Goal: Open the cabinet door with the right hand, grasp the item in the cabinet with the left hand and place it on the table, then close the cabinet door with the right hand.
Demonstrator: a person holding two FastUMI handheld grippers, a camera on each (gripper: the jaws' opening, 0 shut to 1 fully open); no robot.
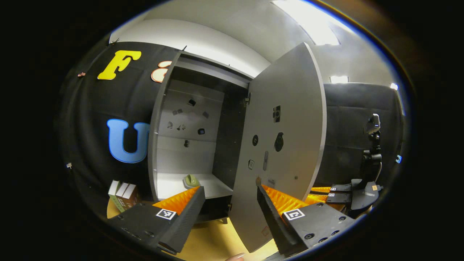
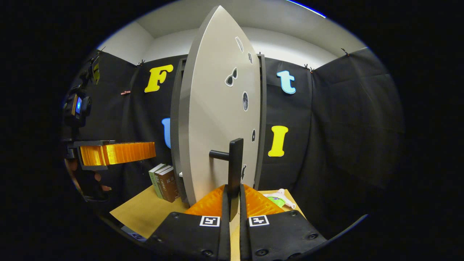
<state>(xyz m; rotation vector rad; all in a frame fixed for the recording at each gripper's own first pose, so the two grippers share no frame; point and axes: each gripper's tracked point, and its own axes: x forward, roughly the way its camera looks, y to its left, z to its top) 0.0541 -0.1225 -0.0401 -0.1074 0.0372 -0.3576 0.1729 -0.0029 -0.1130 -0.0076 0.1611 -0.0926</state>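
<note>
The cabinet stood open with one green item on its bottom shelf (three books beside it). The left gripper gaped empty; the right gripper clamped the door handle.

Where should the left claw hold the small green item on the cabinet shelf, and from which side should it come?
Probably across the green item's low rounded body, coming straight in from the open front: the door stands wide and the open left claw already faces it.
</note>
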